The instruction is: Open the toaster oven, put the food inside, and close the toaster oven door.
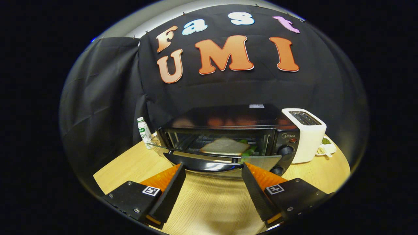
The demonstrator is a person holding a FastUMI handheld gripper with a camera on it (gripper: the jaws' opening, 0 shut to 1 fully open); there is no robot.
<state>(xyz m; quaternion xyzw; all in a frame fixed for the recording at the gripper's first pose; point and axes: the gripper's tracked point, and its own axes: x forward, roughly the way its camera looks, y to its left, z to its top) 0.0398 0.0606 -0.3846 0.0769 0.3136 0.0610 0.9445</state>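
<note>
Toaster oven (228,130) door (209,156) down, just ahead of fingers; sandwich (224,147) already inside; gripper (214,171) fingers spread, empty; door closing left

Gripper (214,168) held level, pointing forward, fingers (169,186) spread wide apart, gripping nothing, tips level with each other, jaws angled slightly inward toward the tips.
</note>
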